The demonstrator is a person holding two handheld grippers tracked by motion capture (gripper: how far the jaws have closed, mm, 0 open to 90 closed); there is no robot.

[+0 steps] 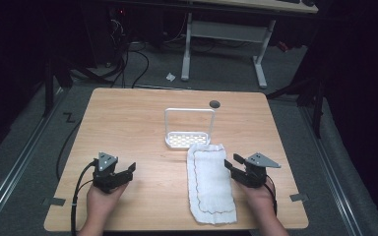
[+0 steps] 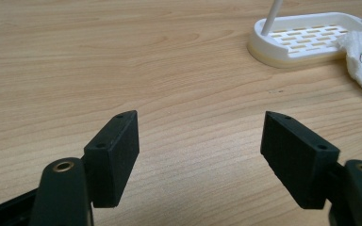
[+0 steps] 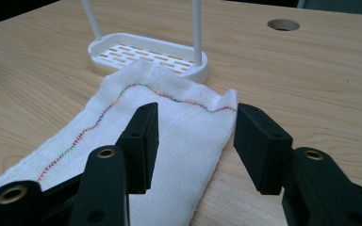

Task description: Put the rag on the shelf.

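The white cloth [image 1: 210,183] lies flat on the desk [image 1: 128,123], its far end touching the rack [image 1: 189,129], so the right tool [image 1: 234,166] waits wide beside its edge, while the left tool [image 1: 128,171] rests wide and empty.

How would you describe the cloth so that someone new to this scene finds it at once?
Start at the wooden table and find the white rack near its middle. The cloth lies flat just in front of it, beside the right gripper. It is the one soft thing there, long and white with a coloured stitched line near its edge.
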